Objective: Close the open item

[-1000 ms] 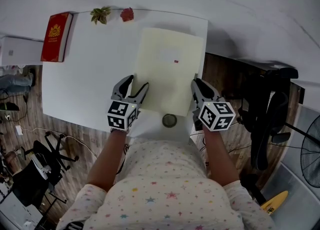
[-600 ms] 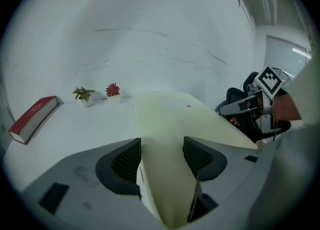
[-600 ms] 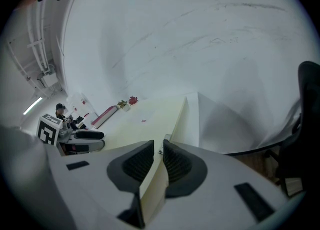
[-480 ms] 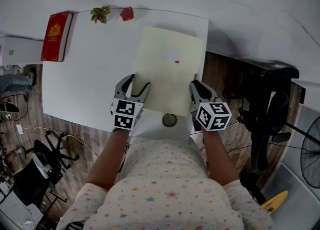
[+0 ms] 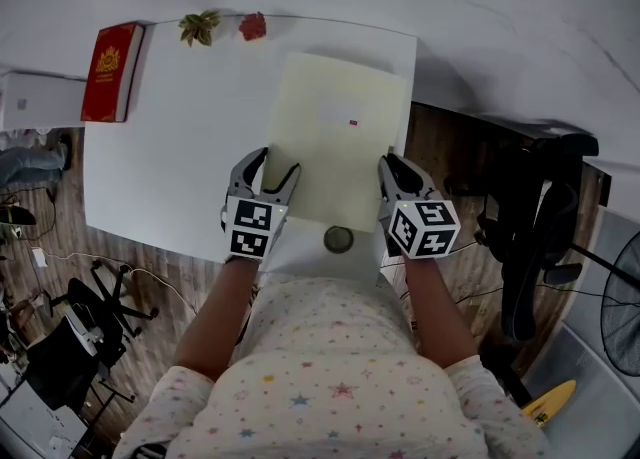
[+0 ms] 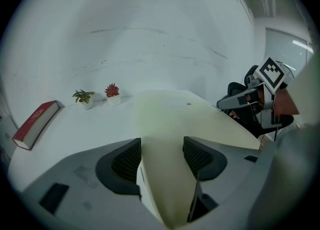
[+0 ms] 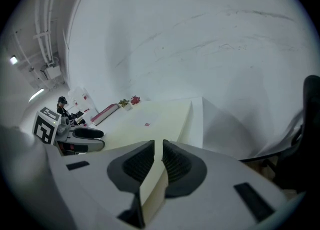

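Red book (image 5: 111, 73), green plant (image 5: 200, 27) & red plant (image 5: 253, 26) on white table (image 5: 170, 167).

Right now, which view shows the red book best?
The head view: the red book lies flat with its whole cover showing. The left gripper view shows it obliquely near the edge; the right gripper view shows only a small distant sliver.

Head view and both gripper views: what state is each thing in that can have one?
cream folder: flat on the table, cover looks down.
left gripper: open, the folder's near left corner between its jaws.
right gripper: shut on the folder's right edge.
red book: closed, lying flat.
green plant: upright.
red plant: upright.
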Tool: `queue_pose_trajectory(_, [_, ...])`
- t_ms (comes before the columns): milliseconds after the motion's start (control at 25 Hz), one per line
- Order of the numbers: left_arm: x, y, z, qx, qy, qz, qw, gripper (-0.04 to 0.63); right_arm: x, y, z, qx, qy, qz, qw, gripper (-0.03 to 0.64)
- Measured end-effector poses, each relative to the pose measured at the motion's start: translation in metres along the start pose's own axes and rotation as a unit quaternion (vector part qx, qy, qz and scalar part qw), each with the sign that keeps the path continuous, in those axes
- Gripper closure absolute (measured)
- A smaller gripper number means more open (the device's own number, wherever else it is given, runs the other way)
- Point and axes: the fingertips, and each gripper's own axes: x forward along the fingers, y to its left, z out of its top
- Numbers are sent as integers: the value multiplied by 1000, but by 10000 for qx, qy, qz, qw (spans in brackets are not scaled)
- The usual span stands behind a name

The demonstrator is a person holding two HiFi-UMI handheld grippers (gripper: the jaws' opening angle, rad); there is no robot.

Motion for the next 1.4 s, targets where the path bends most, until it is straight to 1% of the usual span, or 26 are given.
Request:
queue_pose_trajectory(280, [1, 1, -1, 19, 25, 3, 10000, 330, 11, -4, 14, -380, 44, -200, 9991, 565])
queue_pose_trajectory(360, [1, 1, -1, 23, 37, 7, 10000, 330, 15, -4, 14, -511, 136, -241, 9983, 564])
queue_pose_trajectory(520, [1, 0, -1, 31, 38, 13, 10000, 330, 20, -4, 8, -612, 329, -263, 9972, 564])
queue_pose_trajectory(680, [0, 1, 0, 36, 5, 22, 10000, 330, 21, -3, 7, -980, 459, -427, 9932, 569])
queue_pose_trajectory(800, [-1, 1, 1, -24, -115, 13, 9999, 330, 23, -5, 6, -1169, 508, -517, 9905, 582])
queue_pose_trajectory(920, [-4, 0, 4, -51, -312, -29, 9995, 333, 23, -7, 7, -1137, 462, -529, 9910, 598])
queue_pose_trajectory(1080, [-8, 0, 8, -135, -432, -67, 9990, 342, 23, -7, 6, -1128, 444, -506, 9913, 600])
queue_pose_trajectory(1240, [-18, 3, 18, -256, -687, -58, 9973, 342, 23, -8, 7, -931, 481, -395, 9937, 600])
queue_pose_trajectory(1400, [-32, 7, 31, -401, -1011, 25, 9941, 378, 23, -9, 7, -785, 601, -221, 9949, 600])
